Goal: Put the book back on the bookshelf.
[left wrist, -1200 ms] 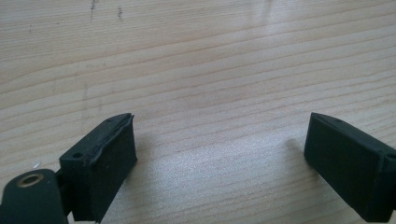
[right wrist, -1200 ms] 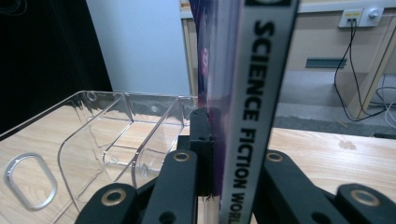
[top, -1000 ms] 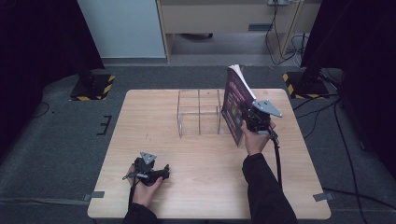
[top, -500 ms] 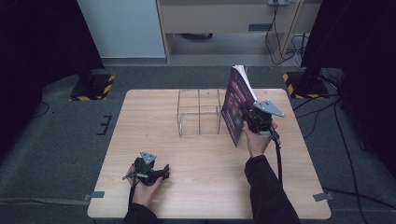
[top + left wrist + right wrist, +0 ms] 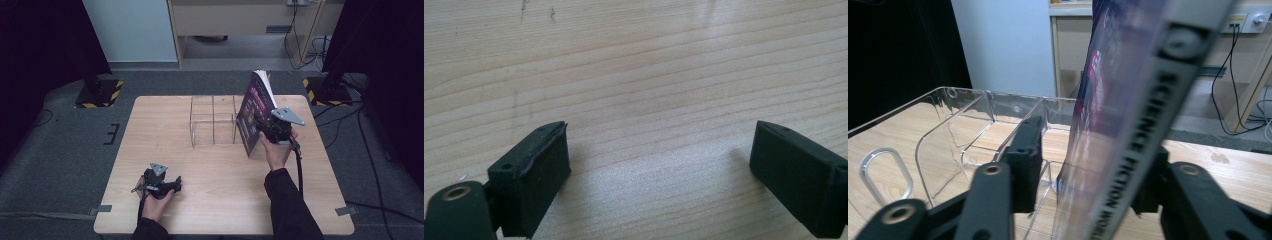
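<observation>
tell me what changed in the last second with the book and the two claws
The right claw has just been opening its jaws around the book: in the right gripper view the left pad stands off the cover, so the grip is loosened while the book stays upright beside the clear rack. Book, rack and both hands kept their places; the left claw rests open on the table.

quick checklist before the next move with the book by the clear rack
1. Book standing on edge beside the rack: ok.
2. Right gripper fingers: just been opening, book between them, left finger off the cover; right finger contact: cannot tell.
3. Book steady without a grip: cannot tell, it tilts.
4. Clear rack slots free of other items: ok.
5. Left gripper open, resting over bare table: ok.
</observation>
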A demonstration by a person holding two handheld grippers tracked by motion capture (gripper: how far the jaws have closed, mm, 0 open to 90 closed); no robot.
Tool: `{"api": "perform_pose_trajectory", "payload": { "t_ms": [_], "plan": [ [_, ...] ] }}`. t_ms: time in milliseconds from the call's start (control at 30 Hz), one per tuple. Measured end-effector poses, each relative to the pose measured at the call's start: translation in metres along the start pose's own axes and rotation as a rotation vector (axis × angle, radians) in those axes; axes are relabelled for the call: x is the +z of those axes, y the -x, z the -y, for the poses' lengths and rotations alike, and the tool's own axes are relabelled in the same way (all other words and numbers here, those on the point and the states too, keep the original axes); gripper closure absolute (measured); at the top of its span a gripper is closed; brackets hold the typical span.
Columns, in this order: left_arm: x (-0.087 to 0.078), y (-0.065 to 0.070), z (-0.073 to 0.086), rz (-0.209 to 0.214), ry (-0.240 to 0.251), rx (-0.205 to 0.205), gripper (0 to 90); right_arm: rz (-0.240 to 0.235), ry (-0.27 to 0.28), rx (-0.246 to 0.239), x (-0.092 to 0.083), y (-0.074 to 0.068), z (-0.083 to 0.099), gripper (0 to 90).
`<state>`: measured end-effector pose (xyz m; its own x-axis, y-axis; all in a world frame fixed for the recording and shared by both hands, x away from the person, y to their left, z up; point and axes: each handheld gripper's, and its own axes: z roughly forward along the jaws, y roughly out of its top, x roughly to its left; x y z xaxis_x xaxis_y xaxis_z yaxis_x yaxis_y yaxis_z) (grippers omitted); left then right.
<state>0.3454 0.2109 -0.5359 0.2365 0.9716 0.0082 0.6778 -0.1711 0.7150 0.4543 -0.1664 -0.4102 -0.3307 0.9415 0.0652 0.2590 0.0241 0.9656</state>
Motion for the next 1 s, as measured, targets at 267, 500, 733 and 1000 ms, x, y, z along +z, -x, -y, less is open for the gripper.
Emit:
{"api": "perform_pose_trajectory", "payload": {
  "t_ms": [267,500,733,1000],
  "plan": [
    [0.0,0.0,0.0,0.0,0.0,0.0,8.1,0.028,-0.019,-0.027,-0.0025,-0.0002,-0.0027,72.0],
    [0.0,0.0,0.0,0.0,0.0,0.0,8.1,0.054,-0.033,0.015,-0.0028,0.0011,-0.0042,79.5],
    [0.0,0.0,0.0,0.0,0.0,0.0,8.1,0.061,-0.006,0.017,-0.0047,-0.0031,-0.0044,82.5],
    [0.0,0.0,0.0,0.0,0.0,0.0,8.1,0.064,0.004,0.008,-0.0048,-0.0035,-0.0028,81.3]
  ]
}}
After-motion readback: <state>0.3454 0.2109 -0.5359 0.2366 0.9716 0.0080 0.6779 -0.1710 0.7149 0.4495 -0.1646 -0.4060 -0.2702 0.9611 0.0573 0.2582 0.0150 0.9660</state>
